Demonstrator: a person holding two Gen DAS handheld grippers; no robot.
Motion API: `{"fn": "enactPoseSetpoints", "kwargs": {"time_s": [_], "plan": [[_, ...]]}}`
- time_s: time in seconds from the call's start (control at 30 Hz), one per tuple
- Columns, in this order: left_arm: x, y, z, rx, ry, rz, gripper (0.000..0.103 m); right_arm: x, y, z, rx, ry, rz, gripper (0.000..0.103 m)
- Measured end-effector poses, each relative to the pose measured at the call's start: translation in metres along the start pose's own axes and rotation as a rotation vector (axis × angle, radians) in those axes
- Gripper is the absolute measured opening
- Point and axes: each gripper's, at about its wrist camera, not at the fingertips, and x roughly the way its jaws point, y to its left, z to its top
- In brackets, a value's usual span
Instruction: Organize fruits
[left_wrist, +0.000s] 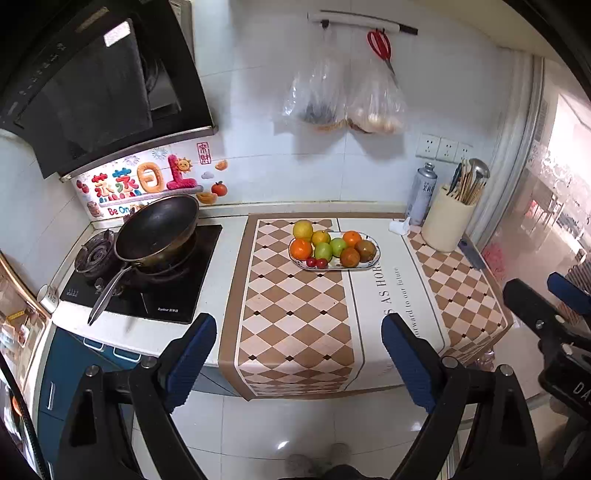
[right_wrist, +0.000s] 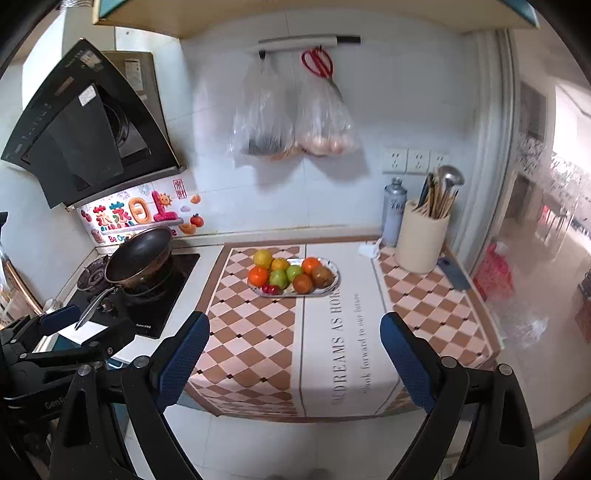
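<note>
An oval white plate (left_wrist: 372, 264) (right_wrist: 334, 266) sits at the back of the checkered counter mat, piled with several fruits: a yellow one (left_wrist: 303, 229) (right_wrist: 263, 258), oranges (left_wrist: 300, 248) (right_wrist: 258, 276), green apples (left_wrist: 323, 251) (right_wrist: 278, 278), brown fruits (left_wrist: 365, 250) (right_wrist: 322, 276) and small red ones (left_wrist: 317, 262) (right_wrist: 270, 289). My left gripper (left_wrist: 299, 356) is open and empty, held back off the counter's front edge. My right gripper (right_wrist: 295, 356) is open and empty, also off the front edge. Each gripper shows at the edge of the other's view.
A black wok (left_wrist: 157, 230) (right_wrist: 138, 258) sits on the gas stove at left. A cream utensil holder (left_wrist: 447, 223) (right_wrist: 421, 240) and a spray can (left_wrist: 421, 194) (right_wrist: 393, 212) stand at back right. Two plastic bags (left_wrist: 343, 99) (right_wrist: 291, 122) hang on the wall. A glass door is at right.
</note>
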Motion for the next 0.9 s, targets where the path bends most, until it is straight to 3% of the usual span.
{"fn": "enactPoseSetpoints", "kwargs": {"time_s": [0.37, 0.67, 0.9], "plan": [[-0.025, 0.000, -0.007, -0.038, -0.036, 0.022, 0.092, -0.028, -0.002, -0.002, -0.028, -0.014, 0.023, 0.097], [-0.013, 0.000, -0.003, -0.046, -0.017, 0.024, 0.092, -0.013, -0.004, 0.003, -0.025, 0.003, 0.031, 0.097], [0.019, 0.001, 0.017, -0.043, -0.006, 0.054, 0.092, 0.031, -0.009, 0.019, -0.010, 0.035, 0.030, 0.097]]}}
